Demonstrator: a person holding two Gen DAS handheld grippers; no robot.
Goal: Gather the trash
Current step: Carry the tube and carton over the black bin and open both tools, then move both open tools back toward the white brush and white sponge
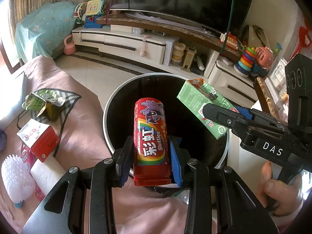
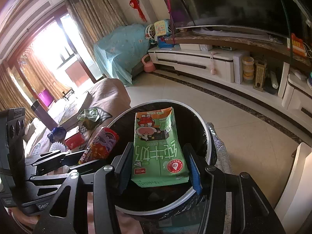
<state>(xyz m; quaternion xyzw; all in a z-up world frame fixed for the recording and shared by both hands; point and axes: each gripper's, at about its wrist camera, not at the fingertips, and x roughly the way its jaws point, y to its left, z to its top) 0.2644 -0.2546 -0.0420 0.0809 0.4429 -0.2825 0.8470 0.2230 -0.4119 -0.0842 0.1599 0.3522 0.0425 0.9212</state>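
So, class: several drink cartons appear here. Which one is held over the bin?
The intact green milk carton, gripped by the right hand-held gripper above the black bin. The crushed green carton and the red-and-white carton lie on the pink cover.

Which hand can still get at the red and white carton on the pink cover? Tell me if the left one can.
Probably not yet: the left gripper is shut on the candy tube over the bin. The red and white carton lies uncovered on its side; once the tube drops, the way looks free.
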